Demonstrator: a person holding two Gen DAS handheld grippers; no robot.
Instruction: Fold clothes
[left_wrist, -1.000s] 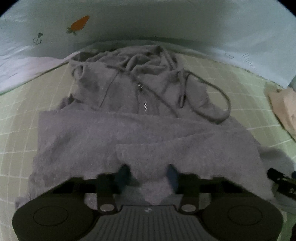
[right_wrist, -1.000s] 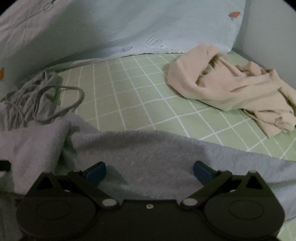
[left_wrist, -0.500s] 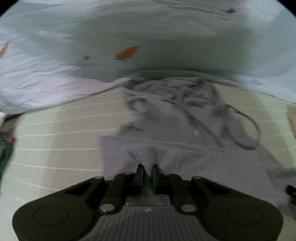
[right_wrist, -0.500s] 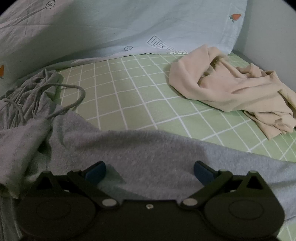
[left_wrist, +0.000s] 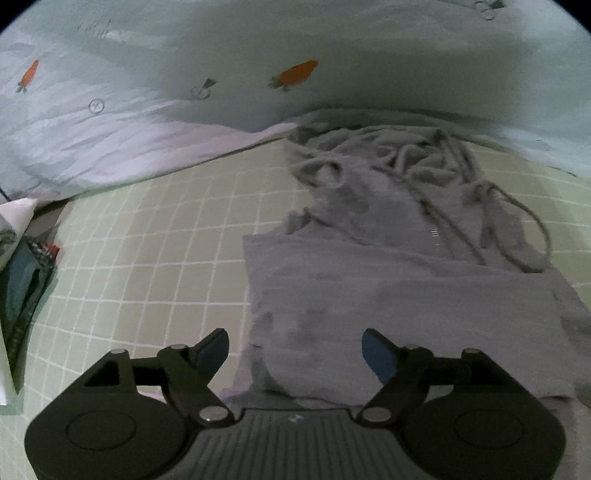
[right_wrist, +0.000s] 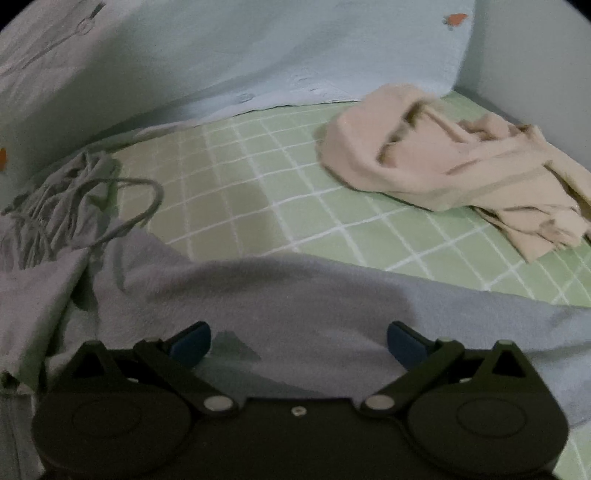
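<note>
A pale green bed sheet with a white grid pattern (left_wrist: 155, 236) covers the whole working surface. Along its far side lies a pale blue quilt printed with small orange carrots (left_wrist: 184, 74), bunched up and overlapping the sheet's edge.

On the sheet lies the grey fleece zip-up hoodie (left_wrist: 406, 280). In the left wrist view its long axis runs away from the camera: the hood end, crumpled and with its drawstring cord (left_wrist: 532, 236) looping out to the right, points toward the quilt, while the lower part is folded up over the body so that a straight folded edge crosses the garment from side to side. The near folded edge sits just ahead of the left gripper (left_wrist: 295, 350). In the right wrist view the same hoodie (right_wrist: 280, 306) stretches across the foreground as a flat grey band, hood and cord off to the left.

A crumpled beige garment (right_wrist: 450, 173) lies on the sheet well apart from the hoodie, toward the far right corner.

A dark blue-green object with a red patch (left_wrist: 26, 280) sits at the left edge of the left view; what it is cannot be told.

The left gripper has its blue-padded fingers spread wide over the hoodie's near-left corner, holding nothing. The right gripper (right_wrist: 298, 339) is likewise spread wide above the grey cloth, pinching nothing.
</note>
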